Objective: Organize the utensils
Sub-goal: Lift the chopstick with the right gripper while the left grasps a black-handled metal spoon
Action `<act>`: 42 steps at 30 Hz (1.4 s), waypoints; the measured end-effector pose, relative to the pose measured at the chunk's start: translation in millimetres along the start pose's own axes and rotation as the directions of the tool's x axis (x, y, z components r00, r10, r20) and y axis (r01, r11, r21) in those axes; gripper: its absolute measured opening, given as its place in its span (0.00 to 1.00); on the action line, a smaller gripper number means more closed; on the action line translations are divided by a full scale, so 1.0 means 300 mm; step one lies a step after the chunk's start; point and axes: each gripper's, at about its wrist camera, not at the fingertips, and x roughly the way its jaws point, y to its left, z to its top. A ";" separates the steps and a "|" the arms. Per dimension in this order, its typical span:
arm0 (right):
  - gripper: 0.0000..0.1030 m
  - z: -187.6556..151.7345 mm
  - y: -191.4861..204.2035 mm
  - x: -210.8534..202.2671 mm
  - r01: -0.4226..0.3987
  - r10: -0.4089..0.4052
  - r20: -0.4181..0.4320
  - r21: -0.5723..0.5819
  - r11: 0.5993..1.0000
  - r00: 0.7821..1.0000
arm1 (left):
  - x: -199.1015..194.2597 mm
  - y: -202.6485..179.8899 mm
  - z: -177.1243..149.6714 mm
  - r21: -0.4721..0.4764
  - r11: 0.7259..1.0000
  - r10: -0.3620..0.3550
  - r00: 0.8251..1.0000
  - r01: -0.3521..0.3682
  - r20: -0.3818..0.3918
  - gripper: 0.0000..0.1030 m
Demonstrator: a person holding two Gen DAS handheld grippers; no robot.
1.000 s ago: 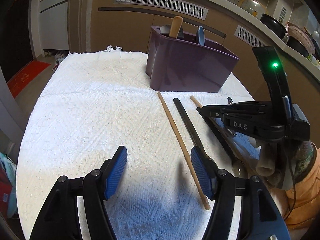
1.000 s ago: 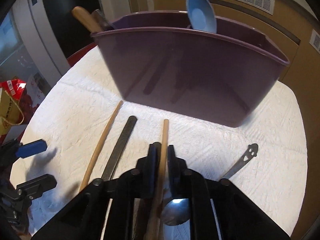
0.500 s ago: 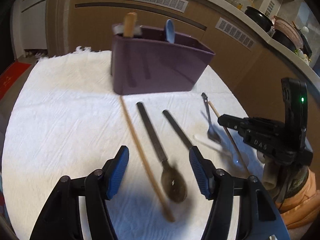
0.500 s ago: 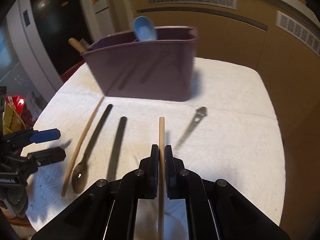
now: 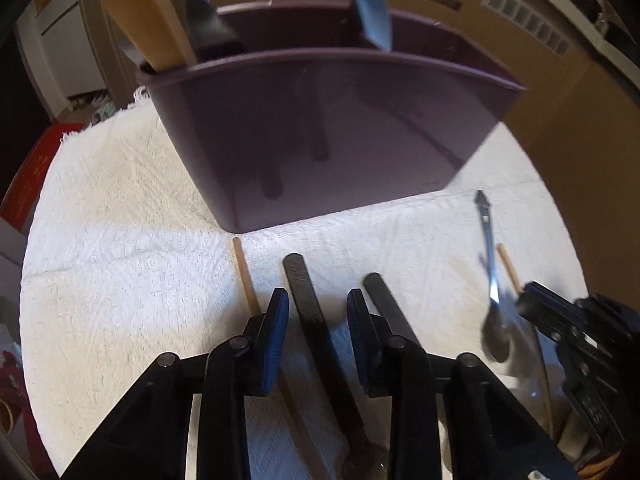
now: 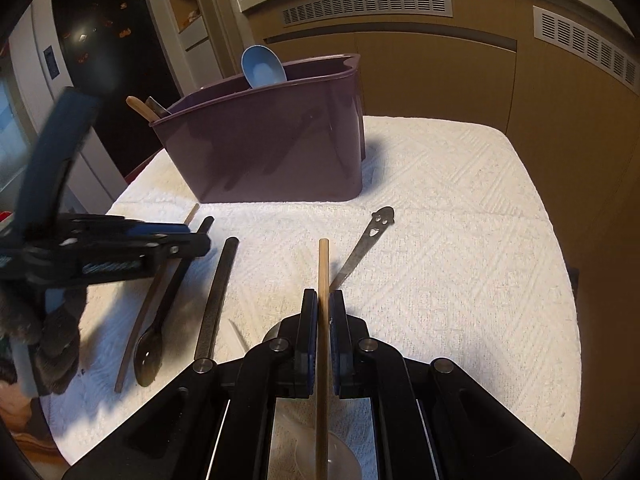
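1. My left gripper [image 5: 318,334] hangs low over the white textured cloth [image 5: 120,280], blue pads either side of the flat black handle of a dark spoon [image 5: 306,296]. The jaws have just been closing; the handle is between them, but I see gaps on both sides, so nothing is pinched yet.
2. That handle runs almost straight away from the left gripper toward the dark purple plastic utensil caddy [image 5: 320,128], long axis in line with the fingers, its end just short of the caddy's front wall. My left hand is plainly the nearer one to it.
3. My right gripper [image 6: 322,320] is pressed together on a thin light wooden stick [image 6: 323,272], which points ahead between the pads, its free end above the cloth.
4. A wooden chopstick [image 5: 246,276] lies just left of the left pad, and a second black handle [image 5: 384,296] just right of the right pad; both are close enough to snag, I'd judge.
5. The caddy already holds a pale blue spoon [image 6: 262,66] and a wooden-handled tool [image 5: 148,20].
6. A metal spoon with a smiley-face handle end [image 6: 370,240] lies on the cloth, right of the stick.
7. The dark spoon's bowl is hidden under my left gripper, and the right side of the left view is blurred.
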 end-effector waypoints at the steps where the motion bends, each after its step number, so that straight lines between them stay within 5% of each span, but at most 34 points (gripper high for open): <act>1: 0.06 -0.001 -0.001 -0.002 -0.003 0.003 0.002 0.001 1.000 1.000 | 0.004 0.001 0.011 0.005 1.000 0.008 1.000 -0.008 -0.004 0.26; 11: 0.06 -0.007 -0.014 0.002 -0.015 0.015 -0.001 0.016 1.000 1.000 | -0.028 -0.041 -0.082 0.105 0.994 0.019 1.000 -0.016 -0.025 0.21; 18: 0.06 -0.012 0.006 0.009 -0.015 0.015 -0.011 -0.007 1.000 1.000 | -0.099 -0.071 -0.282 0.160 0.987 -0.021 0.998 0.029 -0.051 0.49; 25: 0.07 -0.019 0.027 0.007 0.001 -0.001 -0.012 -0.036 0.999 1.000 | -0.065 -0.123 -0.215 0.131 0.991 -0.010 1.000 0.013 -0.022 0.51; 28: 0.07 -0.016 0.023 0.000 0.001 -0.001 -0.006 -0.032 0.999 1.000 | -0.036 -0.119 -0.146 0.118 0.993 0.008 1.000 -0.008 0.000 0.42; 32: 0.07 -0.018 0.016 0.005 0.003 -0.003 -0.015 -0.028 1.000 1.000 | -0.028 -0.117 -0.118 0.120 0.993 0.014 0.999 -0.019 0.037 0.10; 38: 0.08 0.003 0.039 0.006 0.004 -0.006 -0.037 -0.065 0.998 0.999 | -0.113 -0.083 -0.202 0.137 0.990 0.019 0.989 -0.039 0.144 0.10; 42: 0.09 0.044 0.047 0.023 -0.001 -0.004 -0.067 -0.081 0.997 0.998 | -0.235 -0.041 -0.242 0.096 0.995 -0.010 0.967 -0.015 0.255 0.10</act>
